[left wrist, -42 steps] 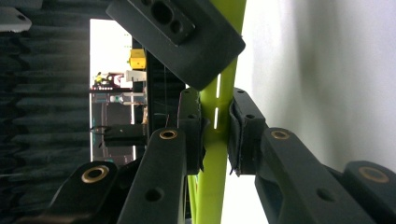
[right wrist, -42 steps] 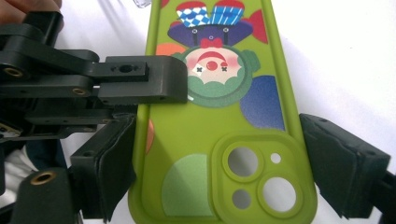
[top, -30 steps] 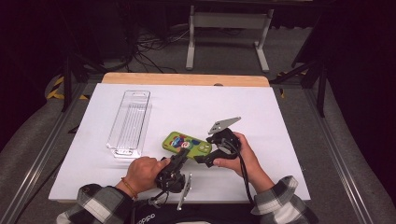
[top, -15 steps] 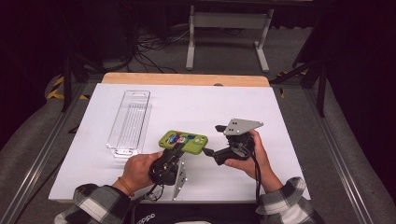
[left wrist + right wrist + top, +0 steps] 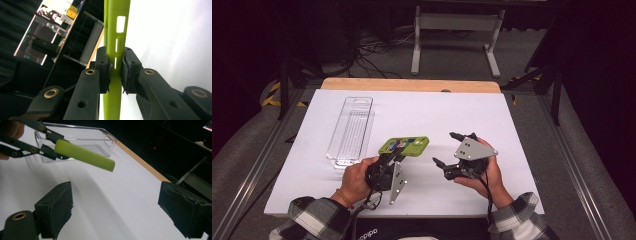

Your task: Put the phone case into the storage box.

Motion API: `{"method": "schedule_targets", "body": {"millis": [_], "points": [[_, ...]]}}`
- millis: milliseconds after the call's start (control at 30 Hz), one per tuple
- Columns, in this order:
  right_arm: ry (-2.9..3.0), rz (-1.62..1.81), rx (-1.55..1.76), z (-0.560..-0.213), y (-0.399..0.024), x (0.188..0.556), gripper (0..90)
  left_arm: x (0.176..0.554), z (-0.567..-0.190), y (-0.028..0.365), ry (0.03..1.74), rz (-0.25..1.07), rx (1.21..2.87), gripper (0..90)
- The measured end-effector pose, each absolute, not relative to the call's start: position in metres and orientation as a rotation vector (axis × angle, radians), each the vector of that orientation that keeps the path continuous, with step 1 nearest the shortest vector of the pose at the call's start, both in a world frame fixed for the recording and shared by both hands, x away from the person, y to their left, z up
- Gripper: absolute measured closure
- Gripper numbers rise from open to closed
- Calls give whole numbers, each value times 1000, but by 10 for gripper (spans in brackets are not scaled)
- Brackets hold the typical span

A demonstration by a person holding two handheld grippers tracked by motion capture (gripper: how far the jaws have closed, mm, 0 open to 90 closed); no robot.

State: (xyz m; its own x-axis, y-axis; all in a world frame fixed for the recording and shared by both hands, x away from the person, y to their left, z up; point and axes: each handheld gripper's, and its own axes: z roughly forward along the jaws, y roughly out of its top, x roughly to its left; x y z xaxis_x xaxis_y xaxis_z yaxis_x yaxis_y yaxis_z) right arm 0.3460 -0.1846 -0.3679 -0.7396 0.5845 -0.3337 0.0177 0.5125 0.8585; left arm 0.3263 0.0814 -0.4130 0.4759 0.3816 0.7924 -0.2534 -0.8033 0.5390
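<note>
Flat lime-green plastic case (image 5: 404, 145), held level at centre frame, long axis left-right; label unreadable. Clamped in left gripper (image 5: 388, 161); right gripper (image 5: 445, 149) agape, empty.

The high view looks forward and down from above the person's side onto the whole white table (image 5: 422, 115). The left tool's camera sits close behind its jaws, pressed up to the green case (image 5: 113, 50). The right tool's camera looks low across the table; it shares that green case (image 5: 83, 155) and the clear tray (image 5: 82, 135) with the high view.
</note>
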Motion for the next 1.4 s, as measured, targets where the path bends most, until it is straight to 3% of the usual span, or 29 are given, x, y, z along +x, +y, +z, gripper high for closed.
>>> {"method": "schedule_targets", "body": {"millis": [900, 1400], "points": [[2085, 1252, 513, -391, -208, 330, 142, 336, -396, 107, 263, 1243, 2005, 783], [2108, 1220, 523, -398, -213, 335, 104, 346, -369, 149, 408, 1151, 1883, 783]]}}
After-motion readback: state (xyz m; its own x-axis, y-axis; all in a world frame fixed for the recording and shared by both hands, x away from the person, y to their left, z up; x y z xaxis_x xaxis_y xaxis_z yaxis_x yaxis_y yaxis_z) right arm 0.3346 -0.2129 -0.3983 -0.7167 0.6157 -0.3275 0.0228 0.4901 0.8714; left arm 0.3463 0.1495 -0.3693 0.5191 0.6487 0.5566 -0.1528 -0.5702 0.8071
